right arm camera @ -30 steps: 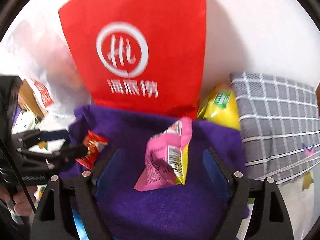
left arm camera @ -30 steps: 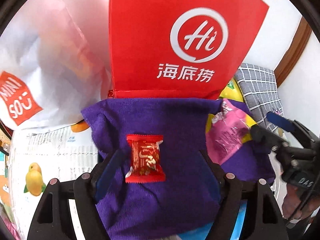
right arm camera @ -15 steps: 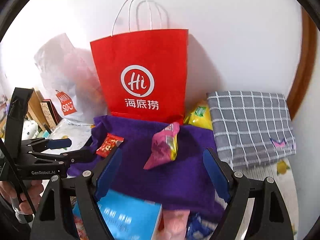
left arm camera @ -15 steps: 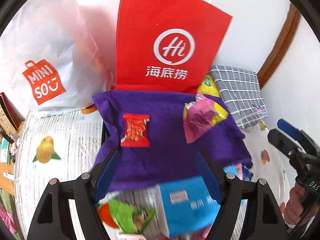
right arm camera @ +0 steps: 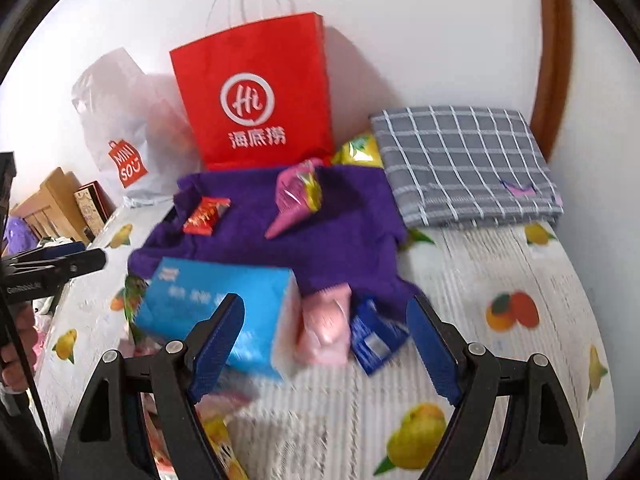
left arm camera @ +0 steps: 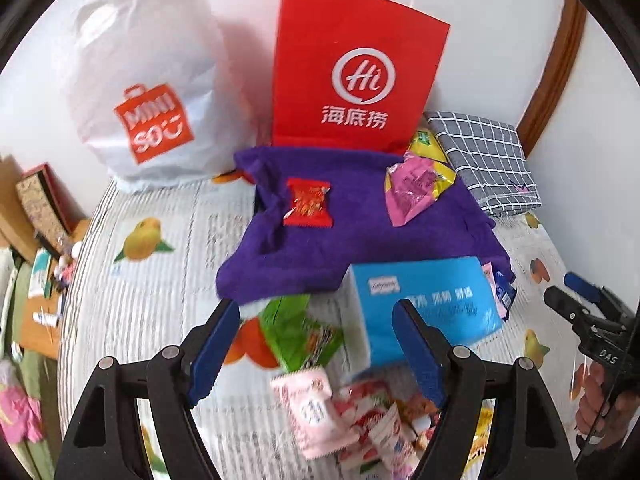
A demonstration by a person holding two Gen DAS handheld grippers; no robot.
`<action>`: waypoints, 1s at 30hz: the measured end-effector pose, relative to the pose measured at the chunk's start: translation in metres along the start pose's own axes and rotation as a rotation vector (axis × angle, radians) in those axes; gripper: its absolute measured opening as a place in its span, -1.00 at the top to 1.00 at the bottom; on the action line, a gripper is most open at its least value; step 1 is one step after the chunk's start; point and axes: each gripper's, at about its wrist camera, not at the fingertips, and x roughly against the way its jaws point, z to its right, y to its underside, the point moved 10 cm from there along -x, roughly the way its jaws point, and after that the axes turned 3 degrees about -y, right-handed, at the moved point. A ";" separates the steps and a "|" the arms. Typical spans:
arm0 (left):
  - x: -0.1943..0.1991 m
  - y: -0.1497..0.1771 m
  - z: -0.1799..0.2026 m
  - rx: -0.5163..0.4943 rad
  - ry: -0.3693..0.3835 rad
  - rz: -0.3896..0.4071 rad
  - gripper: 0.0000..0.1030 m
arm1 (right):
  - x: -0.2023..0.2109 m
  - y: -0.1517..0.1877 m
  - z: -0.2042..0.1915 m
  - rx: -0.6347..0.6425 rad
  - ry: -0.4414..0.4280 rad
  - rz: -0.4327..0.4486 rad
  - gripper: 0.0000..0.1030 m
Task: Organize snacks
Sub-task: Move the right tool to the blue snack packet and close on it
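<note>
A purple towel point(left arm camera: 360, 232) lies on the fruit-print table cover, holding a red snack packet point(left arm camera: 307, 202) and a pink packet point(left arm camera: 412, 188). Nearer to me are a blue box point(left arm camera: 424, 308), a green packet point(left arm camera: 296, 328) and several pink-white packets point(left arm camera: 312, 412). My left gripper point(left arm camera: 314, 312) hangs open above these, holding nothing. My right gripper point(right arm camera: 326, 304) is open too, over the blue box point(right arm camera: 224, 312), a pink packet point(right arm camera: 326, 324) and a dark blue packet point(right arm camera: 374, 334). Each gripper shows at the edge of the other's view.
A red paper bag point(left arm camera: 352, 72) and a white plastic bag point(left arm camera: 140, 80) stand against the wall behind the towel. A folded grey checked cloth point(right arm camera: 464, 164) lies at the back right, a yellow packet point(right arm camera: 360, 152) beside it. Boxes and clutter sit off the table's left edge.
Both grippers have drawn back from the purple towel and risen a little. The blue box and the loose packets in front have come into view. Both stay open.
</note>
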 end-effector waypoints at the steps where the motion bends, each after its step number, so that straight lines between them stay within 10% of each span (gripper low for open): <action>1: 0.001 0.003 -0.003 0.014 0.002 -0.002 -0.50 | 0.000 0.006 0.005 -0.010 0.003 -0.007 -0.61; 30: -0.027 0.032 -0.018 0.053 0.001 -0.048 -0.50 | -0.097 0.038 0.061 -0.132 0.072 -0.118 -0.33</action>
